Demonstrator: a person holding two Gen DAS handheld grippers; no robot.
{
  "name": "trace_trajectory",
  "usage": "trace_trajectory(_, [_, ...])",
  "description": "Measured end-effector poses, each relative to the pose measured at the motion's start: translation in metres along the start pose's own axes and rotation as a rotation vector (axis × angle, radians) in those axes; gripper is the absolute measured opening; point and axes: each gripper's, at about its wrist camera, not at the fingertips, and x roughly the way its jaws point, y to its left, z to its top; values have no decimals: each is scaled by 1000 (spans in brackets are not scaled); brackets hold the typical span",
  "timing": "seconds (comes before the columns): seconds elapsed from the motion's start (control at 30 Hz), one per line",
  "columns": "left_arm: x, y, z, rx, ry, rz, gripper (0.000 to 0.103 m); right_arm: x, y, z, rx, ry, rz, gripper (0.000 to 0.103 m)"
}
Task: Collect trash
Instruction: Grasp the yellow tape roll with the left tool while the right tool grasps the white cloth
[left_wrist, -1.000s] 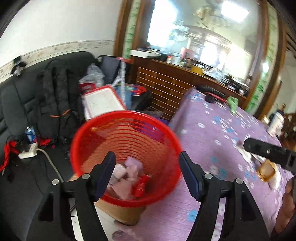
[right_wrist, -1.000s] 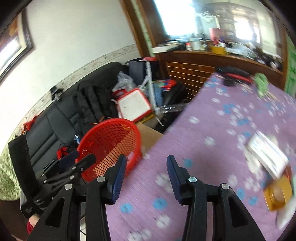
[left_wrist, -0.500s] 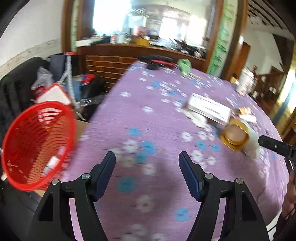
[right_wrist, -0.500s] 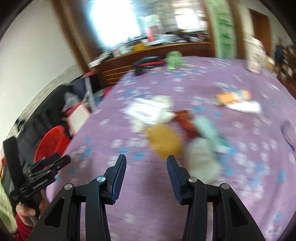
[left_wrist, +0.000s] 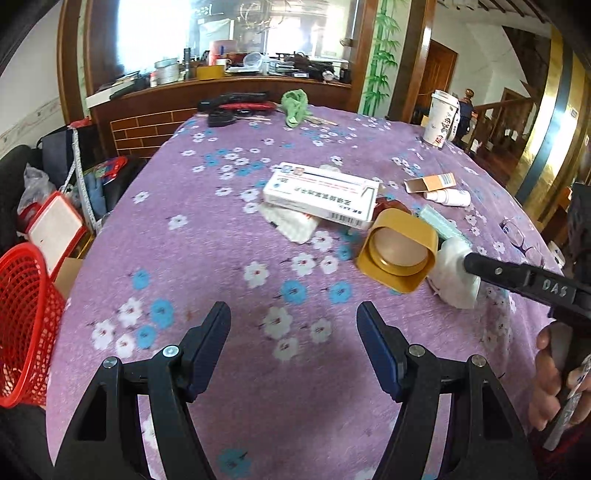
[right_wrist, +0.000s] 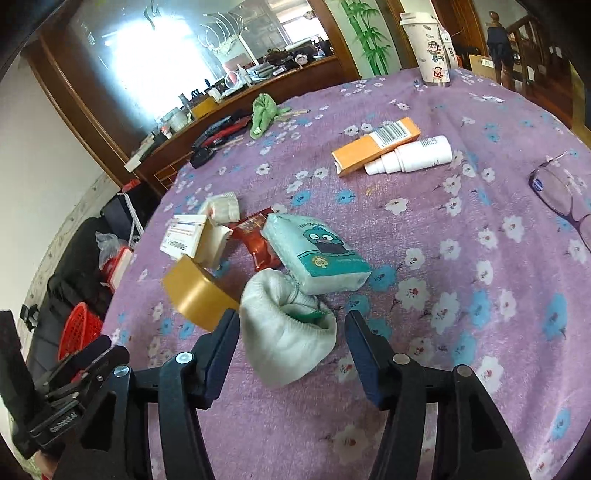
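Note:
Trash lies on the purple flowered tablecloth (left_wrist: 229, 258): a white medicine box (left_wrist: 321, 194), a yellow square container (left_wrist: 400, 249), a crumpled white cloth (right_wrist: 284, 326), a teal tissue pack (right_wrist: 314, 251), a red wrapper (right_wrist: 258, 240). The red basket (left_wrist: 22, 317) stands off the table's left edge, small in the right wrist view (right_wrist: 79, 328). My right gripper (right_wrist: 291, 328) is open, its jaws either side of the white cloth. My left gripper (left_wrist: 293, 325) is open and empty over bare cloth.
An orange box (right_wrist: 376, 144) and a white bottle (right_wrist: 413, 157) lie farther back. A paper cup (right_wrist: 428, 48), glasses (right_wrist: 561, 192), a green rag (right_wrist: 264, 114) and black items (left_wrist: 236, 105) are on the table. A black sofa with bags is on the left.
Both grippers swung from the red basket to over the table. My right gripper came down around the white cloth. Both stayed open.

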Motion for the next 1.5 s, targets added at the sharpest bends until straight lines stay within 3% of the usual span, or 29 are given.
trace_trajectory(0.13, [11,-12,9,39,10,-20,70,12,0,-3,5,34,41,63])
trace_trajectory(0.27, [24,-30,19,98,10,-15,69,13,3,-7,-45,10,22,37])
trace_trajectory(0.33, [30,-36,23,117,9,-14,69,10,2,-9,-50,-12,27,33])
trace_trajectory(0.63, [62,-55,39,170,3,-34,67,8,-1,-12,-57,-40,41,32])
trace_trajectory(0.73, [72,-61,44,179,14,-45,48,6,-4,-12,-46,-49,43,33])
trace_trajectory(0.8, [81,-62,46,170,37,-60,26,5,-6,-12,-36,-54,43,33])
trace_trajectory(0.97, [87,-59,47,134,45,-78,6,3,-9,-11,-19,-62,54,33])
trace_trajectory(1.27, [58,-47,33,72,27,-99,5,-2,-3,-13,-52,-81,60,33])
trace_trajectory(1.5, [35,-28,10,40,36,-48,5,-2,2,-14,-82,-81,71,33])
